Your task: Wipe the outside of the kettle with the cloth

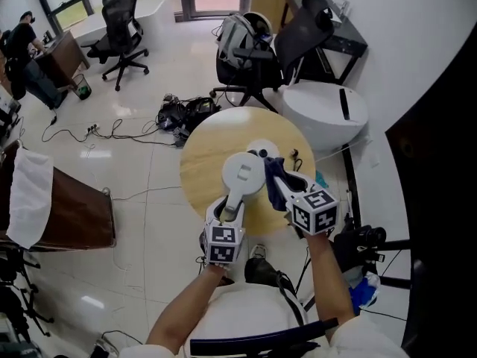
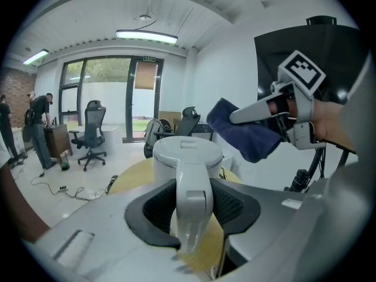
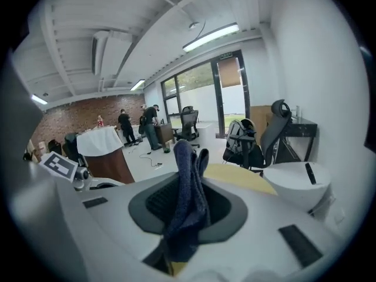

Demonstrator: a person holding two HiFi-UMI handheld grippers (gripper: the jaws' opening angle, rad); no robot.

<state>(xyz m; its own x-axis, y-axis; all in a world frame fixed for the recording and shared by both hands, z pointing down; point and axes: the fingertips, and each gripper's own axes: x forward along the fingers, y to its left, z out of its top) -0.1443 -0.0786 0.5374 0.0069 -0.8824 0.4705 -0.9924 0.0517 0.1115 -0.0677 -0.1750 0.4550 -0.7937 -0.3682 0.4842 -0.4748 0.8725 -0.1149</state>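
Note:
A white kettle (image 1: 244,176) stands on the round wooden table (image 1: 205,155), its handle (image 1: 231,206) pointing toward me. My left gripper (image 1: 229,213) is shut on that handle; in the left gripper view the handle (image 2: 191,201) sits pinched between the black pads (image 2: 155,207), below the lid (image 2: 187,150). My right gripper (image 1: 287,189) is shut on a dark blue cloth (image 1: 274,181) and hovers just right of the kettle, apart from it. The right gripper view shows the cloth (image 3: 189,187) standing up between the jaws. The left gripper view also shows the cloth (image 2: 244,131) to the kettle's upper right.
A white kettle base (image 1: 262,150) with a cord lies on the table behind the kettle. A white round tub (image 1: 328,107) and black office chairs (image 1: 250,51) stand beyond. A brown desk with white cover (image 1: 45,200) is at left. Cables and bags (image 1: 179,114) litter the floor.

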